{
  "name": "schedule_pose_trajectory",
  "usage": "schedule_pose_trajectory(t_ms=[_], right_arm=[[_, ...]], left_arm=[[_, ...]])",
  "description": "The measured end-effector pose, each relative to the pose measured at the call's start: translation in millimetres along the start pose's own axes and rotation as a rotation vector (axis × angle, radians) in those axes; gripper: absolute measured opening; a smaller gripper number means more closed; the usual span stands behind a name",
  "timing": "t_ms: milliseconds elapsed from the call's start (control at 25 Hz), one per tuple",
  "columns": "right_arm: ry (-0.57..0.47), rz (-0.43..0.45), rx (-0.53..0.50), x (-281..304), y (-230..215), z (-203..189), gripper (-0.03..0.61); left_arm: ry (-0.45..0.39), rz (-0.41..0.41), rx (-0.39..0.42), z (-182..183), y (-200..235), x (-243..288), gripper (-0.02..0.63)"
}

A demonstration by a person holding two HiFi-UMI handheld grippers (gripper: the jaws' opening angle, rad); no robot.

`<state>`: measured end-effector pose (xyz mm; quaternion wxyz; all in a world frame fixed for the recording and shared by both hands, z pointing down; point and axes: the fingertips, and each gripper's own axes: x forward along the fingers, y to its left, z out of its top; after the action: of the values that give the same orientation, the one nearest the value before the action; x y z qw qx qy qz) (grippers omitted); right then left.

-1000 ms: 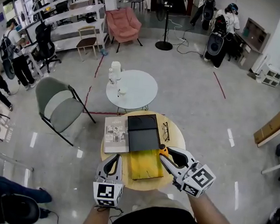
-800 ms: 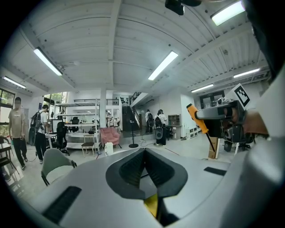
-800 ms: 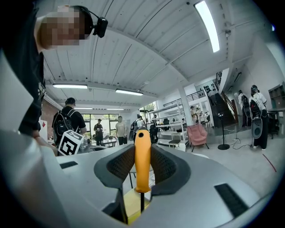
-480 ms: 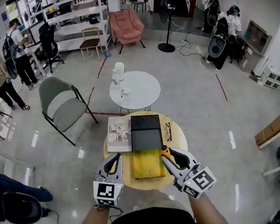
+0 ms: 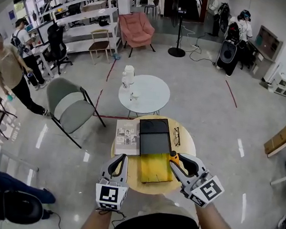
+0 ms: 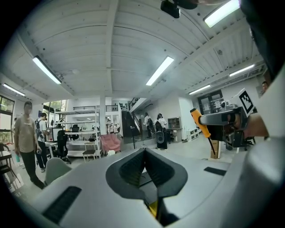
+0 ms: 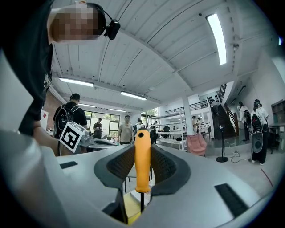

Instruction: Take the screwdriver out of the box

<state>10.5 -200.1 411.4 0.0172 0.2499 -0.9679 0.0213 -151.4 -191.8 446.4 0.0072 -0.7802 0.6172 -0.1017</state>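
Head view: the right claw [image 5: 173,159] sits at the lower middle of the frame, at the upper right corner of the shallow rectangular box with a yellow inside [image 5: 154,171]. This box lies on the round pale wooden worktop [image 5: 188,147].

Right gripper view: the claw [image 7: 142,149] is clamped on the orange plastic handle of the screwdriver [image 7: 142,156], one pad on each side. The handle stands upright at frame centre and the thin dark shaft hangs below it. We cannot tell whether the tip is clear of the box wall.

Left gripper view: the left claw [image 6: 144,150] is closed to a point with nothing in it. The screwdriver [image 6: 198,122] shows at middle right, tilted.

Risks, in our judgement:
- The handle is smooth and rounded, and is pinched along one narrow line only. A sideways knock or a quick turn could make it pivot or slide out of the pads.
- The hanging shaft could catch the box rim if the claw travels sideways before it is high enough. That could drag or tip the box.
- The dark-framed spectacles [image 5: 176,136] lie near the right claw, just above it in the frame. Next to them is a flat black panel [image 5: 154,136]. A dropped tool would fall among these.
- The left claw [image 5: 120,157] is beside the box but not on it, so nothing steadies the box.
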Motion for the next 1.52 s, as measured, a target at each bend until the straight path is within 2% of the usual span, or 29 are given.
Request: schedule_pose_trajectory(t_ms=[600, 840, 1520], right_arm=[[-0.065, 0.008, 0.027, -13, 6, 26, 0.126], [-0.071, 0.014, -0.001, -16, 8, 42, 0.126], [-0.072, 0.014, -0.008, -18, 6, 41, 0.126]], left_arm=[[-0.076, 0.036, -0.026, 42, 11, -26, 0.014], [-0.109, 0.033, -0.019, 64, 10, -30, 0.014], [-0.098, 0.035, -0.018, 56, 5, -24, 0.014]])
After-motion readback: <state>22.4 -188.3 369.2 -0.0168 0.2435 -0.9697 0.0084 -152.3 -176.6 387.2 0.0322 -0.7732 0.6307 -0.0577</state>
